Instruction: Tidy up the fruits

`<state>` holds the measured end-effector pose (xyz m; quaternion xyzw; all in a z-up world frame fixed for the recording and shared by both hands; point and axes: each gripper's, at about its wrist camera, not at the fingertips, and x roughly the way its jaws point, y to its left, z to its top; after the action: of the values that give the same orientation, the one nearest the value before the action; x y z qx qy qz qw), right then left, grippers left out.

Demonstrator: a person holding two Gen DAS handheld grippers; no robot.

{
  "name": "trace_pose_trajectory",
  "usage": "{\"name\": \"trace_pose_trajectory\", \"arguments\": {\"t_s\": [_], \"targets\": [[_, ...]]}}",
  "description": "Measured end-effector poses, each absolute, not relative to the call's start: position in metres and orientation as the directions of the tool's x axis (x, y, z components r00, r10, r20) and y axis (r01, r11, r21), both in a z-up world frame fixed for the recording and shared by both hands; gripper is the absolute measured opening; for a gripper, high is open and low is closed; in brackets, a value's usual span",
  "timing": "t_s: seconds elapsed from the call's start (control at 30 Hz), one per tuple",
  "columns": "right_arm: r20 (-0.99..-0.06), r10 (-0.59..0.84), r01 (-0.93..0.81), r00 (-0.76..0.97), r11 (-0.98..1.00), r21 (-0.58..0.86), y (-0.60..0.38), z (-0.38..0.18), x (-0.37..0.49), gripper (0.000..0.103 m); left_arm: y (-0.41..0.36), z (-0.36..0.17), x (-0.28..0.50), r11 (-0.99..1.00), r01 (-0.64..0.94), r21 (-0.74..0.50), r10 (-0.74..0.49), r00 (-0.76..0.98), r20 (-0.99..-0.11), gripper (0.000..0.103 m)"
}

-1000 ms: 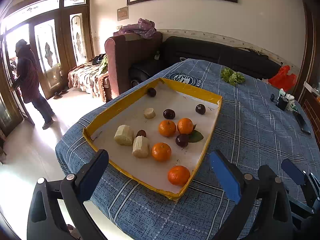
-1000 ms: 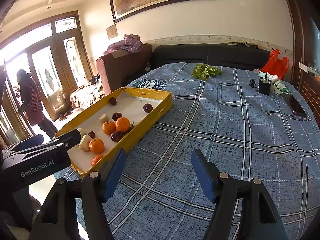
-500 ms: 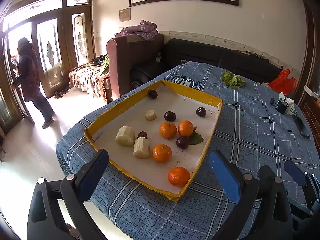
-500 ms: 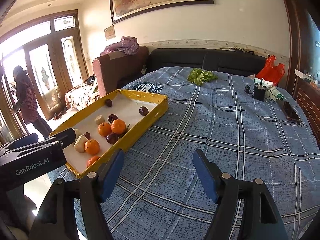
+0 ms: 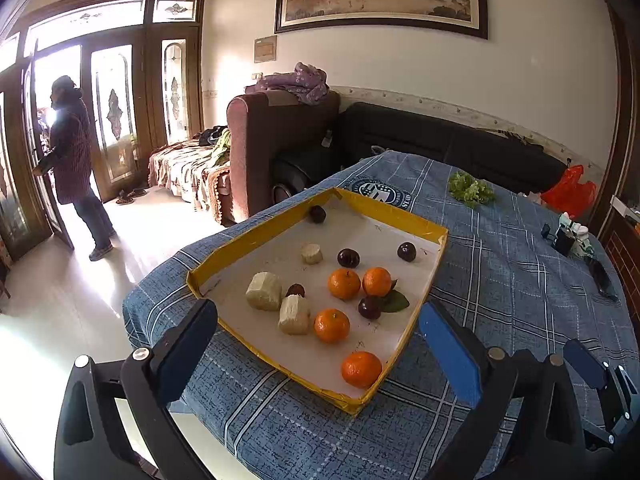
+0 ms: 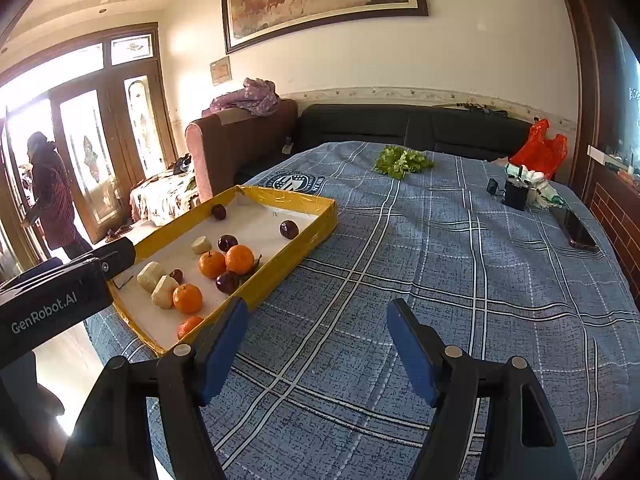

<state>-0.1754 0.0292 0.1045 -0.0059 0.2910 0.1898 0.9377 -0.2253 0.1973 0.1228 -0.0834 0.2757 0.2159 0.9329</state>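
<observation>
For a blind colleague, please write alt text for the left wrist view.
A yellow tray on a blue checked tablecloth holds four oranges, dark plums and pale chunks. The open left gripper hangs before the tray, holding nothing.

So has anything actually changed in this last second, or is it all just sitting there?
Very little. The right gripper has just been opening its jaws a bit wider, with nothing between them. Nothing was picked up or let go. The left gripper hangs open as before, and the fruits in the yellow tray lie where they were.
</observation>
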Motion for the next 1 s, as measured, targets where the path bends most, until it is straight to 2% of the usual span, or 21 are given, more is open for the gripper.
{"name": "trace_pose_trajectory", "arguments": {"t_s": [0.53,0.63,0.83,1.0], "targets": [[-0.538,0.344,-0.356,0.770,0.931,0.086,0.030,0.107,-0.182,0.078,0.197,0.121,-0.232,0.887,-0.459,-0.045,0.364,0.758,-0.541,0.101],[-0.536,0.346,-0.358,0.770,0.930,0.085,0.031,0.108,-0.183,0.078,0.194,0.126,-0.240,0.873,-0.487,-0.033,0.408,0.764,-0.500,0.101],[-0.531,0.353,-0.369,0.771,0.926,0.080,0.034,0.109,-0.185,0.079,0.187,0.150,-0.271,0.849,-0.527,-0.050,0.481,0.807,-0.343,0.103],[-0.526,0.363,-0.381,0.769,0.921,0.079,0.035,0.109,-0.187,0.079,0.191,0.158,-0.290,0.824,-0.557,-0.103,0.513,0.812,-0.280,0.103]]}}
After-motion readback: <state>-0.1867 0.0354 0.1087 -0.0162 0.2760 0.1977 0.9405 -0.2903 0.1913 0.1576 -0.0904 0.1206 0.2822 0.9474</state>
